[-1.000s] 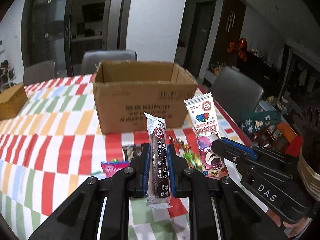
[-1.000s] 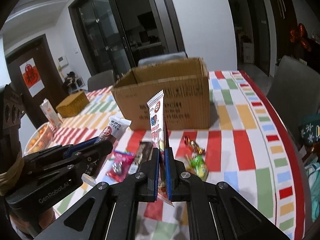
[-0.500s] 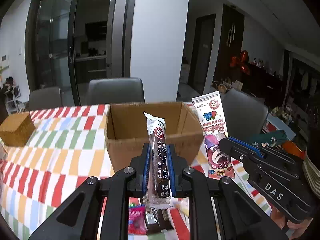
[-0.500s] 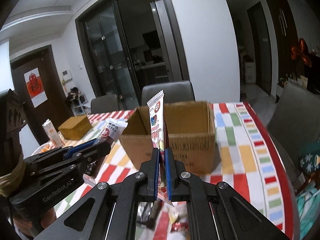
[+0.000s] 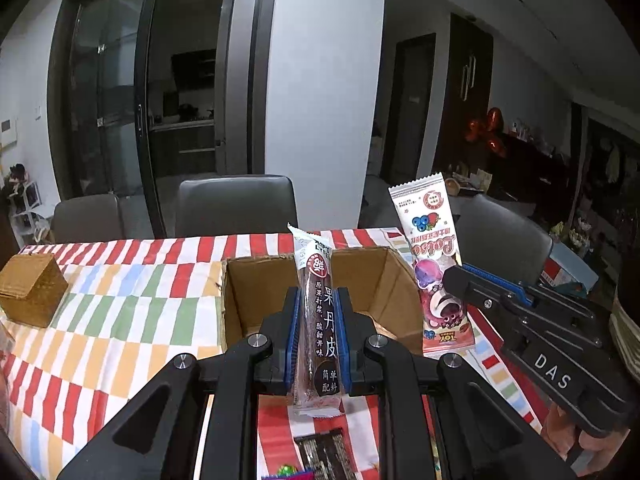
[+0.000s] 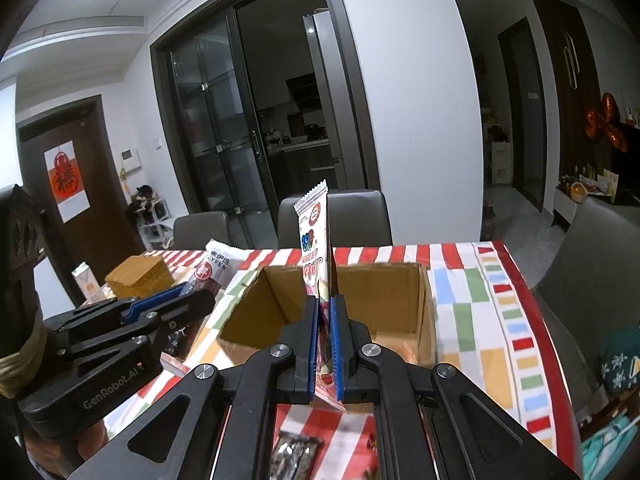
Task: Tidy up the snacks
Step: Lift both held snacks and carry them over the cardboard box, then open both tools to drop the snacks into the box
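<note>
My left gripper (image 5: 316,316) is shut on a dark brown snack bar (image 5: 318,320) held upright, just in front of and above the open cardboard box (image 5: 248,304). My right gripper (image 6: 325,320) is shut on a pink and white snack packet (image 6: 314,240), also upright, over the box's near edge (image 6: 248,344). The packet also shows in the left wrist view (image 5: 434,264), to the right of the box. The left gripper and its bar (image 6: 212,272) show at the left in the right wrist view. The box looks empty inside.
The table has a striped red, green and yellow cloth (image 5: 120,312). A woven brown box (image 5: 30,288) stands at far left. Loose snacks lie below the grippers (image 5: 324,456). A carton (image 6: 86,284) stands beyond the woven box. Grey chairs (image 5: 236,204) stand behind the table.
Both grippers have risen and moved forward toward the box with their snacks. The box's open inside has come into view, and the loose snacks have dropped to the bottom edge.
</note>
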`<action>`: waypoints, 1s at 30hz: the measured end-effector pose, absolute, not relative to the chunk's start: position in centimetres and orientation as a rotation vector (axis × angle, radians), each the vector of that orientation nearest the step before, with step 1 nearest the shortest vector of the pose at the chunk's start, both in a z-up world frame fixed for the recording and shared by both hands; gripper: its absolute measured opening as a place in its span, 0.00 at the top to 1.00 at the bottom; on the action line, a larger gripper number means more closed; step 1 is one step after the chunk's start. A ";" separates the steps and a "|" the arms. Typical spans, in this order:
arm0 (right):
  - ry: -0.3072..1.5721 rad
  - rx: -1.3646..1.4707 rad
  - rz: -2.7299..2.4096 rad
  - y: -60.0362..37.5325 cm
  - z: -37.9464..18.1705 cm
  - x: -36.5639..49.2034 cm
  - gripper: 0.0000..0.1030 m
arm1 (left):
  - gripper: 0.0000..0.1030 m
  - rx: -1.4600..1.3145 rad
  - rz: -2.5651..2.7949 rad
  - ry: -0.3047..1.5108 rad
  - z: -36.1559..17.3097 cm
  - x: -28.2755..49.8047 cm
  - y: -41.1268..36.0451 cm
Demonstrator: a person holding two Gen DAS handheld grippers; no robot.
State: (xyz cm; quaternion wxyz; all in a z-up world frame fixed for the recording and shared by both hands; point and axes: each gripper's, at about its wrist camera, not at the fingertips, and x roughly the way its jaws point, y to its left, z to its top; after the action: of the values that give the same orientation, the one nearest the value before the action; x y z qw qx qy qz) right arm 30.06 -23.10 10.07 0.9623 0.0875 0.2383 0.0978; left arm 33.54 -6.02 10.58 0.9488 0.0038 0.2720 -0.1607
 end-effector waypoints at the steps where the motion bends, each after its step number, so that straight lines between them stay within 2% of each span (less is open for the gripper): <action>1: 0.484 0.173 0.197 -23.1 10.1 30.7 0.93 | 0.83 0.007 -0.326 0.556 10.4 34.1 -6.0; 17: 0.548 0.138 0.182 -22.7 7.6 37.3 0.93 | 0.81 0.016 -0.305 0.603 7.7 39.6 -7.0; 19: 0.561 0.137 0.181 -22.7 7.2 37.8 0.92 | 0.59 0.020 -0.297 0.605 7.7 39.7 -7.0; 20: 0.570 0.138 0.176 -22.8 7.0 37.9 0.85 | 0.56 0.017 -0.294 0.598 7.7 39.6 -6.9; 22: 0.590 0.139 0.155 -22.7 6.7 37.8 0.71 | 0.54 0.018 -0.275 0.587 7.8 39.1 -6.6; 23: 0.589 0.135 0.148 -22.7 6.5 37.6 0.68 | 0.54 0.023 -0.268 0.588 7.8 38.8 -6.6; 30: 0.591 0.134 0.155 -22.4 6.6 34.3 0.62 | 0.47 0.048 -0.245 0.563 8.4 34.9 -5.3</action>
State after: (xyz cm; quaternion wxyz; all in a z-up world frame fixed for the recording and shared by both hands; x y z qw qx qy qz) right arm 34.28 -22.45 6.59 0.9515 0.0657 0.2907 0.0764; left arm 34.88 -5.35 8.39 0.9530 0.0236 0.2771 -0.1206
